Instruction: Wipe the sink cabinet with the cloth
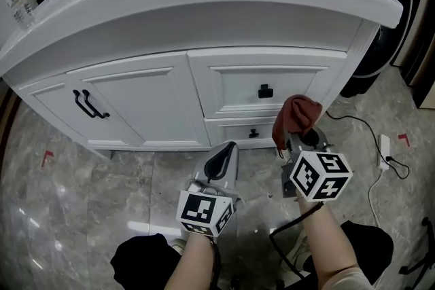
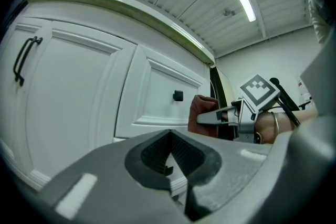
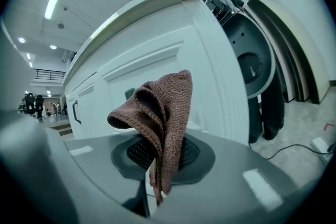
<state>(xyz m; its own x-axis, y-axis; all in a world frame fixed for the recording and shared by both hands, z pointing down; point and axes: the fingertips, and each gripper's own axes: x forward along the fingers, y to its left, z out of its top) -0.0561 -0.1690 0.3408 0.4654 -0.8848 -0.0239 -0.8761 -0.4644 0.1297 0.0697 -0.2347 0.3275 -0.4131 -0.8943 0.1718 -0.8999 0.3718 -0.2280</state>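
One brown knitted cloth [image 3: 169,105] — folded, bunched, pinched in right gripper [image 3: 160,157]

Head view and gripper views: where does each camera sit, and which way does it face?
Head view: on the head, steeply down at the sink cabinet; forearms, left gripper, right gripper show.
Left gripper view: on that gripper, facing door and drawer; its shut, empty jaws.
Right gripper view: on that gripper, facing the cabinet's end; jaws shut on the cloth.
All three share the cloth.
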